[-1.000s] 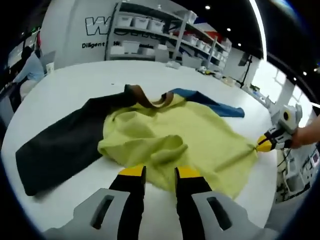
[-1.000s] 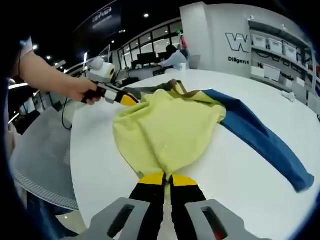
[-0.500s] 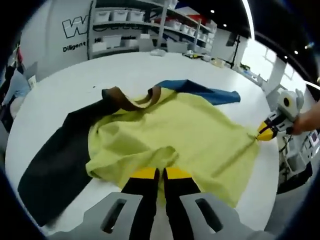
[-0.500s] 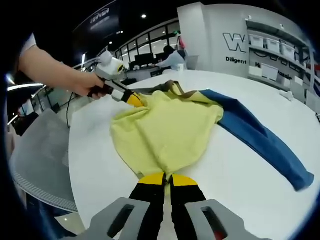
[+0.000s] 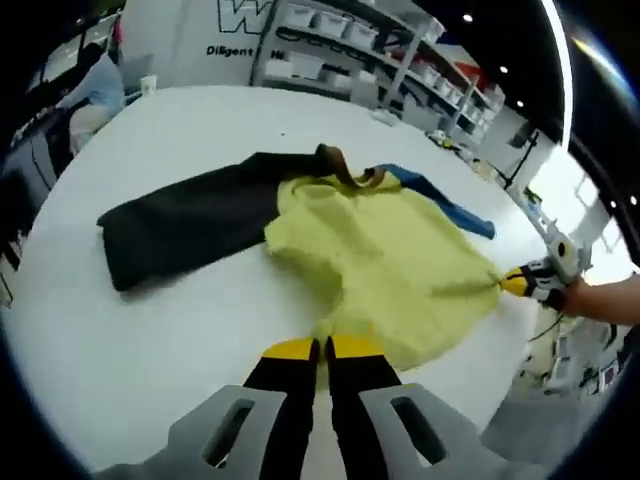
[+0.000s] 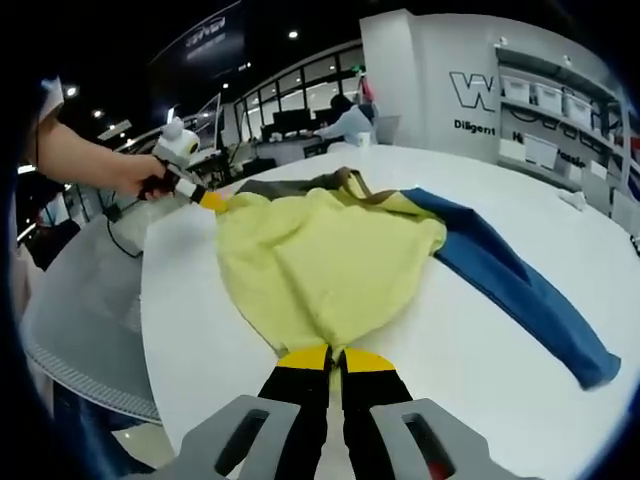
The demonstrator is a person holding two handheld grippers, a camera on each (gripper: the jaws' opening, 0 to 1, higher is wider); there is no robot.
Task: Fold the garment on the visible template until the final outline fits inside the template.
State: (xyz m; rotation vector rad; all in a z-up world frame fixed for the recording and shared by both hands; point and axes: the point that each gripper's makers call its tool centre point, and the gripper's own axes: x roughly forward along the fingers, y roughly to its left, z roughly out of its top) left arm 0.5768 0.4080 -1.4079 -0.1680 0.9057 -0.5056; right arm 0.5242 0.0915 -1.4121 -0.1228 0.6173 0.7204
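Between the two tongs the garment (image 6: 330, 260) lies spread on the white table (image 6: 460, 350) — left gripper (image 5: 320, 350) and right gripper (image 6: 335, 355) each clamped on a yellow hem corner; sleeves run crosswise, dark one nearer the left — blue nearer the right.

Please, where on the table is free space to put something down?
The white table is bare in front of the black sleeve, and also beyond the blue sleeve, toward the far edge. The middle is crowded by the yellow shirt body.

Grey tongs (image 5: 322, 350), black jaws tipped yellow.
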